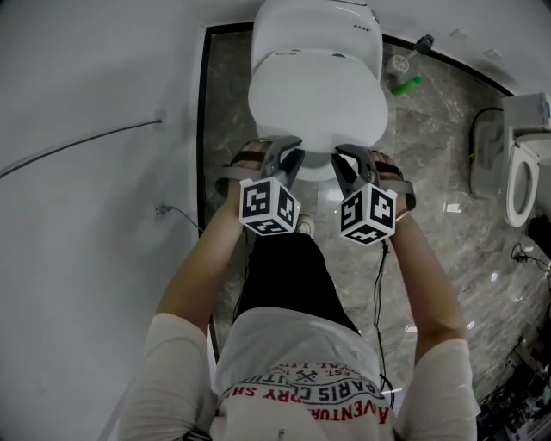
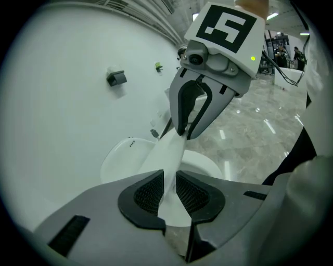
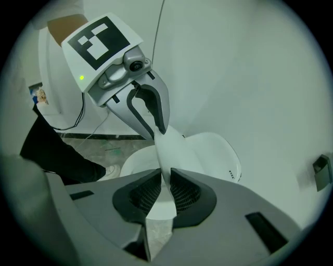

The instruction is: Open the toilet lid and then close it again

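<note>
From overhead in the head view, the white oval plastic toilet lid [image 1: 317, 103] lies low over the bowl, flat or nearly so, below the white ceramic cistern [image 1: 314, 26]. The grey left gripper [image 1: 286, 152] and the grey right gripper [image 1: 348, 160] both meet its front rim side by side, each carrying a cube with black-and-white square markers [image 1: 269, 205]. Upside-down print on the person's white T-shirt [image 1: 301, 379] reads "PARIS" and what looks like "AVENTUR"; the other lines are too broken to read. Small dark marks at the back of the lid are too small to read. Along the left gripper view, the lid's thin white edge [image 2: 167, 156] runs between that gripper's ribbed black pads [image 2: 148, 193], which are narrowly parted and lie against both faces, and on into the right gripper's closed tips beyond. Along the right gripper view, the same edge sits pinched between its pads [image 3: 183, 193], set closer together than the left pair. No brand shows in either gripper view. With the lid down and held at two points, this is one end of the job: either the lift is about to begin or the lowering is almost done. The pictures do not settle which, and the release of the lid is left in either case.
</note>
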Demonstrator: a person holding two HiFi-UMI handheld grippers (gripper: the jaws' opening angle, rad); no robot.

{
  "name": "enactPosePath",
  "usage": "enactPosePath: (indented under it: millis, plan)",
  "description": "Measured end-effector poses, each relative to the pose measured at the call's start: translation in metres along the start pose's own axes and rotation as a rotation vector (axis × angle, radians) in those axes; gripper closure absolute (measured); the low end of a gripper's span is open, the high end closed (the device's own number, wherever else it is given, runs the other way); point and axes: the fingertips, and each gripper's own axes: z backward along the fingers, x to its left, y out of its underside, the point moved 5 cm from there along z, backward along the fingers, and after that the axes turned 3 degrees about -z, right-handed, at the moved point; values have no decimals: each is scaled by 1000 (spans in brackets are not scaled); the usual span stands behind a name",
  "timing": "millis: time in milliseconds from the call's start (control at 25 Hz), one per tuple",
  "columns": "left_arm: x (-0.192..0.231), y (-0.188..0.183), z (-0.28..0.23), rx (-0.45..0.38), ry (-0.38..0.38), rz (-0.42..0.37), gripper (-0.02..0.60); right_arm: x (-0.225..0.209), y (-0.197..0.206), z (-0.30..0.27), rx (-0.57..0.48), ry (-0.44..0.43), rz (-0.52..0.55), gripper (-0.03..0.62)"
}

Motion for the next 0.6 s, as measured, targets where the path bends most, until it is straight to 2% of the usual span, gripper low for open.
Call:
enactPosePath:
  millis: [600]
  plan:
    - [-104, 56, -44, 55, 15, -47, 491, 98, 54, -62, 42, -37, 84, 562]
